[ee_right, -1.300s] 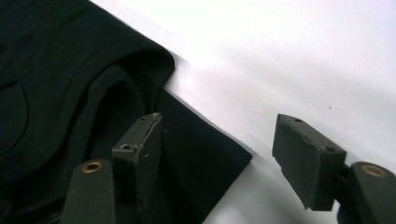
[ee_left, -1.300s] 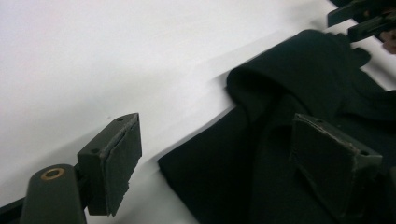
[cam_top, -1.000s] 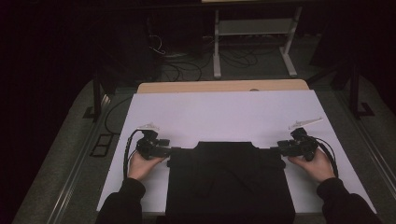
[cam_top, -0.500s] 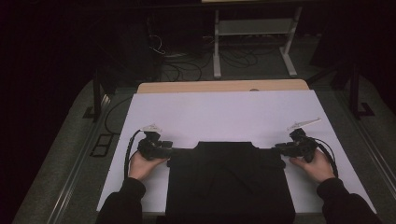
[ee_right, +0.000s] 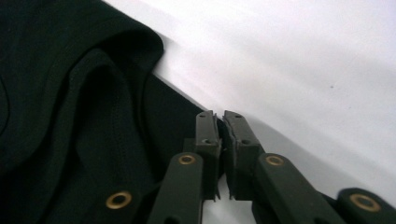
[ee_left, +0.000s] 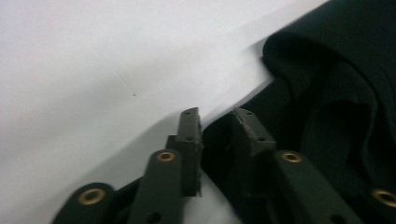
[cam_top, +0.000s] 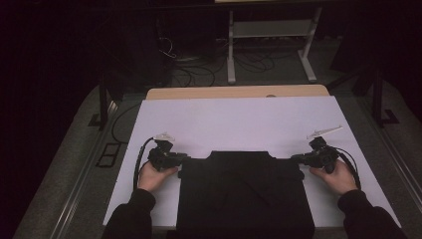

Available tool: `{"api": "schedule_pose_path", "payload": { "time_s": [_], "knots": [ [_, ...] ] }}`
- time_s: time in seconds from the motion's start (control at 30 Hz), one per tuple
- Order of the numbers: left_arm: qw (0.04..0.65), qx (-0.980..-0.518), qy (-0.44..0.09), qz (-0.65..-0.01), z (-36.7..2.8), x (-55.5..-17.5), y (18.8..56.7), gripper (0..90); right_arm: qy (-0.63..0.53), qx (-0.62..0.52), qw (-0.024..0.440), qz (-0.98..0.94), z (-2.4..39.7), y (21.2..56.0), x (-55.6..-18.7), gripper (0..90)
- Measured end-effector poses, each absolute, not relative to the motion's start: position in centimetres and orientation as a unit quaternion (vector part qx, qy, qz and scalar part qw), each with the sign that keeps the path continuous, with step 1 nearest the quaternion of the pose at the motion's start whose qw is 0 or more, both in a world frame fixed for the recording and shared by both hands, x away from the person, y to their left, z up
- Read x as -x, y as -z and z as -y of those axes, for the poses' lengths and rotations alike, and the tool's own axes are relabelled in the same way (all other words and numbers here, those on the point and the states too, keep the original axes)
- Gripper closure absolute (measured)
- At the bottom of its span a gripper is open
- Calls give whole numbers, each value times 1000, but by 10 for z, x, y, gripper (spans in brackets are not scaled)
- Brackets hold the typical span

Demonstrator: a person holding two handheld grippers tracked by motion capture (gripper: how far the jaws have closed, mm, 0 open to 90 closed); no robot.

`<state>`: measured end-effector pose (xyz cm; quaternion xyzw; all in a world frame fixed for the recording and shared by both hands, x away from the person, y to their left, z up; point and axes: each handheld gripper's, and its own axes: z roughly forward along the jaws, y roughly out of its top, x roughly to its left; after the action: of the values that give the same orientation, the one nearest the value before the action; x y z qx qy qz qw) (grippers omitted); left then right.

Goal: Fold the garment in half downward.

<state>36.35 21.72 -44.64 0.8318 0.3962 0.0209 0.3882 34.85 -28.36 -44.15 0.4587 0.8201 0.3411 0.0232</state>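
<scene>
Two grippers, one black garment [cam_top: 244, 194], and it's pretty clear why they sit where they do. The garment lies flat on the white sheet [cam_top: 239, 119] at the near edge of the table, and each hand has gone to an outer top corner of it, probably so the cloth can be lifted or folded evenly from both sides.

The left gripper [cam_top: 183, 158] sits at the garment's left corner; its jaws have just been closing, and in the left gripper view [ee_left: 217, 126] a fold of dark cloth sits between them with a small gap left, so it looks like a pinch that's barely seated. The right gripper [cam_top: 294, 158] at the garment's right corner has just been closing too; in the right gripper view [ee_right: 219, 123] it's clamped nearly tight on the cloth's thin edge.
</scene>
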Motion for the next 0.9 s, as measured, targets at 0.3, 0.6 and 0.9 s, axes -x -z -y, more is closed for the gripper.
{"api": "schedule_pose_path", "payload": {
  "time_s": [0.3,0.6,0.9],
  "knots": [
    [372,-839,-27,-395,-213,-363,443,859,-344,-460,16,-819,285,440,-349,863],
    [363,-843,-36,-395,-214,-363,439,869,-341,-457,31,-821,283,439,-348,868],
    [352,-848,-70,-389,-214,-362,432,873,-332,-463,55,-820,280,439,-349,872]
  ]
}}
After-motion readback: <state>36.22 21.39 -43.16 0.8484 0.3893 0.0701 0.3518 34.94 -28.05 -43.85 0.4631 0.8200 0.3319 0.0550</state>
